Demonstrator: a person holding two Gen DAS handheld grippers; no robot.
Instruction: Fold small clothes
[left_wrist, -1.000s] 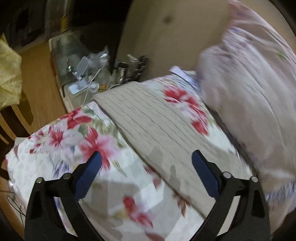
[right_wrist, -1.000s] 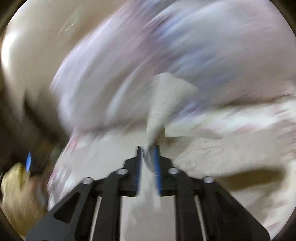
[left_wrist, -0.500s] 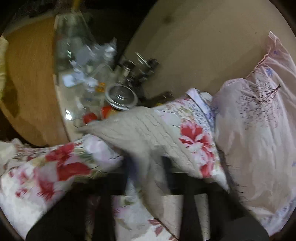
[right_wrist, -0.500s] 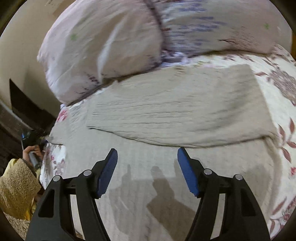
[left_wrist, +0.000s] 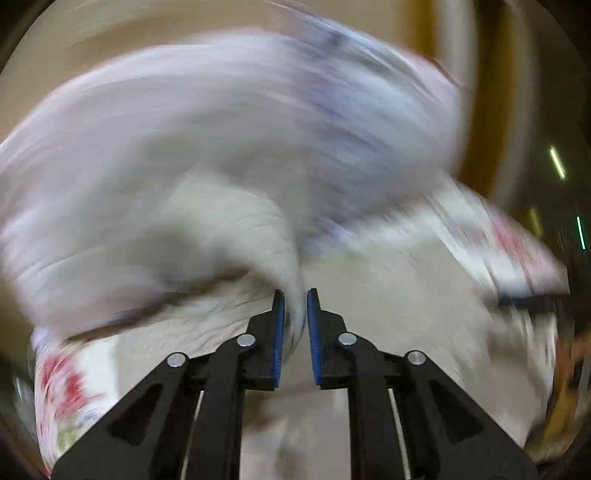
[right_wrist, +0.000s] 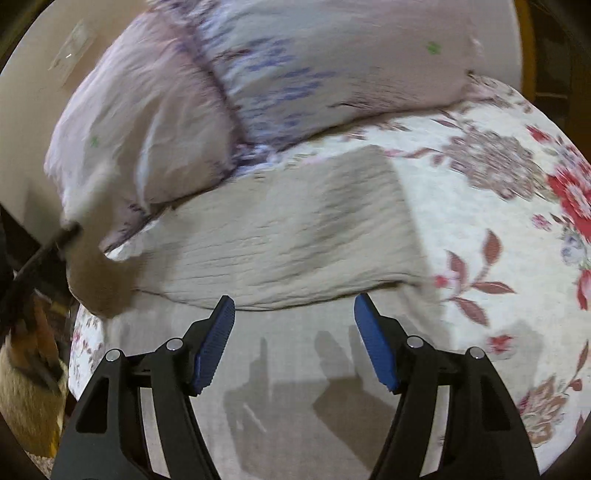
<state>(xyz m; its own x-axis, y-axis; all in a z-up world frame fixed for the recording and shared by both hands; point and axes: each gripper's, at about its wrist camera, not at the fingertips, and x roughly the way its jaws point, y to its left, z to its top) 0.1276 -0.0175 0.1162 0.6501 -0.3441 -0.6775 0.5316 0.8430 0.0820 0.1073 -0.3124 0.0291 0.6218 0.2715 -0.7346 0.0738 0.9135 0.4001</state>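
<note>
A beige ribbed knit garment (right_wrist: 295, 240) lies spread on the floral bedspread (right_wrist: 498, 206), one part folded over the lower layer. My right gripper (right_wrist: 294, 306) is open and empty just above the lower layer, near the fold's front edge. In the blurred left wrist view my left gripper (left_wrist: 294, 299) is shut on an edge of the beige garment (left_wrist: 236, 236) and holds it lifted. That lifted end shows at the far left of the right wrist view (right_wrist: 92, 280).
Two pale pink and lilac pillows (right_wrist: 221, 92) lie behind the garment against a cream wall (right_wrist: 33, 110). The bed edge drops away at the left, where something yellow and fuzzy (right_wrist: 22, 398) shows. The left wrist view is heavily motion-blurred.
My left gripper went from open over the bed to shut on the garment's edge and now swings fast with it. My right gripper let go of the cloth, opened and stays low over it.
</note>
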